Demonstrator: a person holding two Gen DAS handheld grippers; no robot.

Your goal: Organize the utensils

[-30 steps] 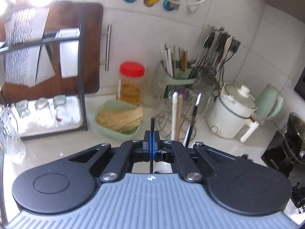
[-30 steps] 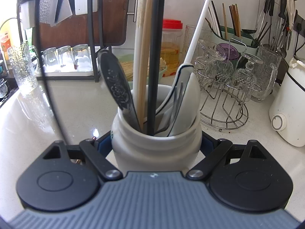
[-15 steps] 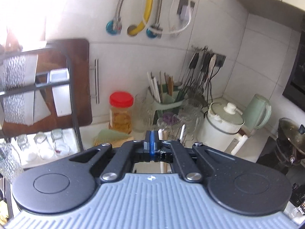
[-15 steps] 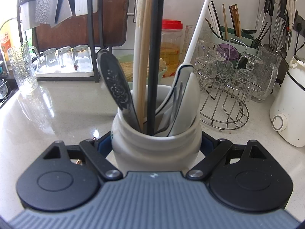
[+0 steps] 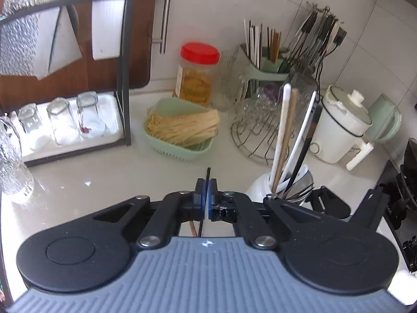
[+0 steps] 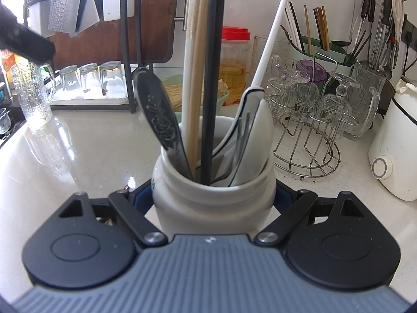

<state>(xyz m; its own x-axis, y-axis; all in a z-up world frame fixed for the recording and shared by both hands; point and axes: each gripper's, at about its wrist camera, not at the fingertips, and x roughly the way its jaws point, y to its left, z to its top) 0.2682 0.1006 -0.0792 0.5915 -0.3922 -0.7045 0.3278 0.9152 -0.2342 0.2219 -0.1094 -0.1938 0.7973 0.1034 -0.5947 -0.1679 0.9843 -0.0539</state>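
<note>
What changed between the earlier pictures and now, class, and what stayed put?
The left gripper, shut on a thin black chopstick, rose, then dipped back toward the counter. The right gripper stayed clamped on the white jar; its utensils did not shift.

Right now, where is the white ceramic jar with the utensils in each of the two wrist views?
Left wrist view: the white ceramic jar is at lower right of centre, just beyond the left gripper, partly hidden by it.
Right wrist view: the jar is in the centre, clamped between the jaws of the right gripper.
Shared landmark: the red-lidded jar by the back wall.
</note>
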